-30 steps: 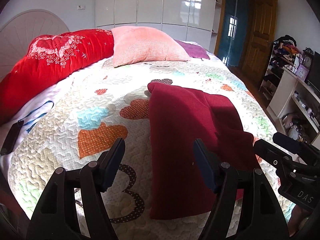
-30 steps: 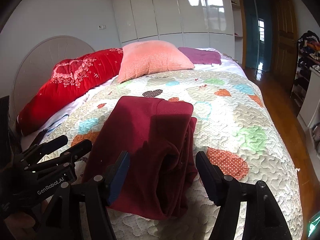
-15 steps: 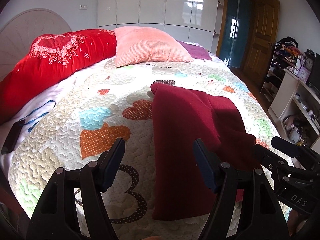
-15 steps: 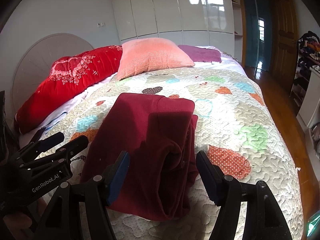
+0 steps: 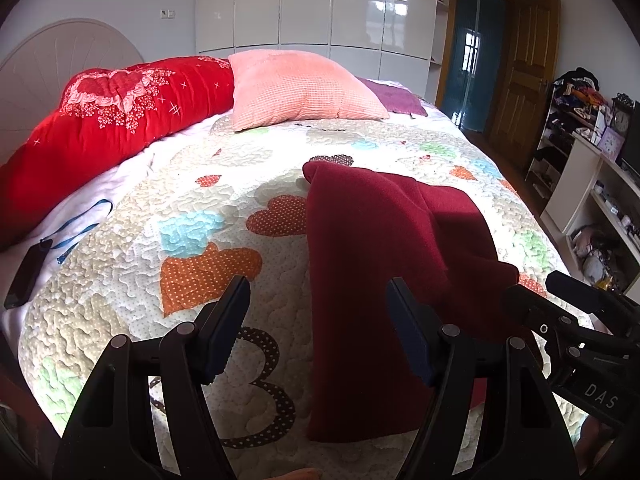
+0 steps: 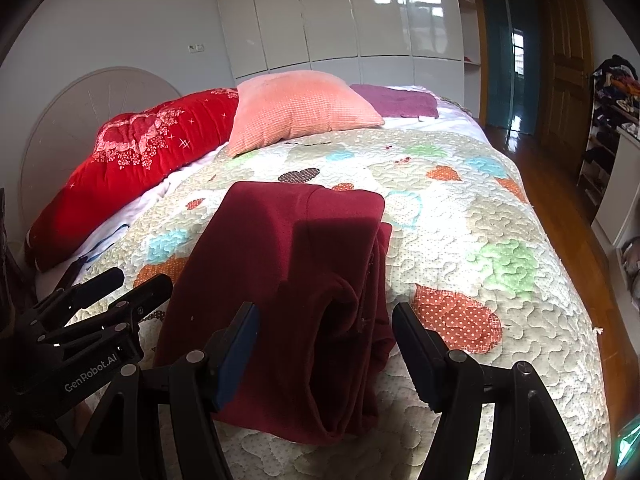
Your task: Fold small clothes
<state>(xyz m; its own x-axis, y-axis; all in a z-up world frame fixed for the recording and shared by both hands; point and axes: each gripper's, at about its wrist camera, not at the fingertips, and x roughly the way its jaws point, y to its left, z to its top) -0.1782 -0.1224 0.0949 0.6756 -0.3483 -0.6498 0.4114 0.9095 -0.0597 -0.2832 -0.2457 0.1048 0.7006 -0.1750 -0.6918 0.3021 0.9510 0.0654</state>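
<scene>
a dark red garment (image 5: 384, 264) lies folded lengthwise on the patchwork quilt (image 5: 200, 216), reaching from about the middle of the bed to its near edge. its right side shows stacked layers with a rolled fold. the left gripper (image 5: 318, 324) hovers over the near edge with jaws apart and nothing between the pads; the garment's left border lies beneath the gap. the right gripper (image 6: 324, 340) hangs above the garment's near right end, jaws likewise spread, seemingly clear of the cloth. a pink pillow (image 6: 300, 110) and a red bolster (image 6: 132, 164) sit at the far edge by the headboard.
</scene>
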